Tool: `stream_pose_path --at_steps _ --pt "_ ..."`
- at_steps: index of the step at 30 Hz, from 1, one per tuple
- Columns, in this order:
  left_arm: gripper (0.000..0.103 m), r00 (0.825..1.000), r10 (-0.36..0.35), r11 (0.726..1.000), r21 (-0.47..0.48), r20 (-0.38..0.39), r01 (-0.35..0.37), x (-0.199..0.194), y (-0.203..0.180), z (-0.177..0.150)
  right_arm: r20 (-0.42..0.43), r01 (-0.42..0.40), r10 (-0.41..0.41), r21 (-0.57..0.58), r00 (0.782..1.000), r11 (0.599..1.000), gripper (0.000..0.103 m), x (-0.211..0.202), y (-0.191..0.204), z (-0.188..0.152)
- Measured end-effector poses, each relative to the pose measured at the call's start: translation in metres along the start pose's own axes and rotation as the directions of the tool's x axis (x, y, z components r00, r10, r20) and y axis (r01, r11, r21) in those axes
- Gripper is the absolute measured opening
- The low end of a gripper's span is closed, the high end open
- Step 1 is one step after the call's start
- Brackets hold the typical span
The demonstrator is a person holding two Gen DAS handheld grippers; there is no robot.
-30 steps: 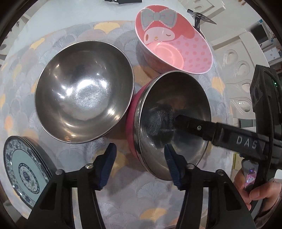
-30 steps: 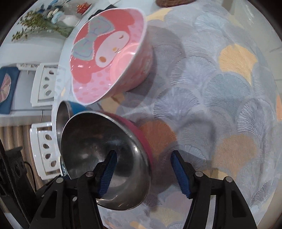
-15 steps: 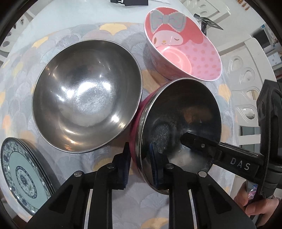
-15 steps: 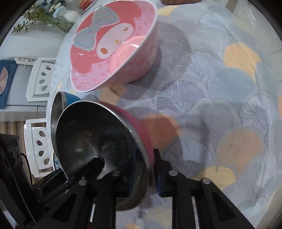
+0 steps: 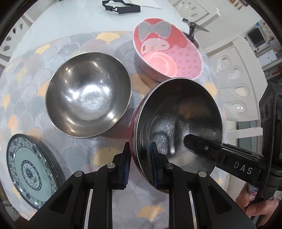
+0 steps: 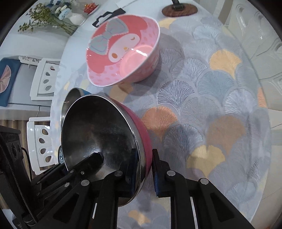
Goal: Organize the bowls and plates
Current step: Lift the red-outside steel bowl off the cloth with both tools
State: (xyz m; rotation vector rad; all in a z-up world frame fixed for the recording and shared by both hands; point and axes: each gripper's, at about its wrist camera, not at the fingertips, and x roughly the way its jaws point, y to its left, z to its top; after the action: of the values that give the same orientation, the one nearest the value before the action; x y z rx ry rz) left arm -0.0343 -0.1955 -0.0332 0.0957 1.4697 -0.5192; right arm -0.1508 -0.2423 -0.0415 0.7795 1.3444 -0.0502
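A steel bowl with a red outside (image 5: 178, 112) hangs tilted between both grippers. My left gripper (image 5: 139, 149) is shut on its near rim, one pad inside and one on the red wall. My right gripper (image 6: 144, 155) is shut on the rim at the opposite side of the same bowl (image 6: 98, 130). A black finger (image 5: 197, 144) of the right gripper reaches into the bowl in the left wrist view. A big steel bowl (image 5: 88, 102) stands to the left, a pink cartoon bowl (image 5: 167, 52) behind, and stacked blue-patterned plates (image 5: 30, 169) at the near left.
Everything stands on a round table under a fan-patterned cloth (image 6: 211, 105). The pink bowl (image 6: 123, 52) is just beyond the held one in the right wrist view. White chairs (image 6: 44, 79) ring the table. A black stand (image 5: 121, 8) and a brown coaster (image 6: 178, 9) lie at the far edge.
Both grippers went from open around the red-sided bowl's rim to shut on it. Since then the bowl has come up with them and the table items look farther away.
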Motion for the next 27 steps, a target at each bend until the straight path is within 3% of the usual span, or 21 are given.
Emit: stream_pose_path --at_steps 5,14,18,27 --pt "0.017 0.999 -0.033 0.999 0.011 0.022 0.033 -0.02 0.003 0.005 0.041 0.0 0.0 0.002 0.999 1.0 0.015 -0.026 0.006 -0.004" --pt "0.017 0.99 -0.046 0.998 0.057 0.133 0.039 -0.061 -0.017 0.022 0.144 -0.025 0.027 -0.011 0.989 1.0 0.016 -0.072 0.024 0.006" --pt "0.017 0.976 -0.07 0.996 0.069 0.206 0.057 -0.084 -0.023 0.041 0.185 -0.029 0.036 -0.037 0.982 0.999 0.016 -0.094 0.033 0.019" --pt "0.017 0.942 -0.054 0.994 0.112 0.33 0.018 -0.116 -0.038 0.089 0.269 -0.023 0.051 -0.105 0.962 0.994 0.016 -0.133 0.06 0.068"
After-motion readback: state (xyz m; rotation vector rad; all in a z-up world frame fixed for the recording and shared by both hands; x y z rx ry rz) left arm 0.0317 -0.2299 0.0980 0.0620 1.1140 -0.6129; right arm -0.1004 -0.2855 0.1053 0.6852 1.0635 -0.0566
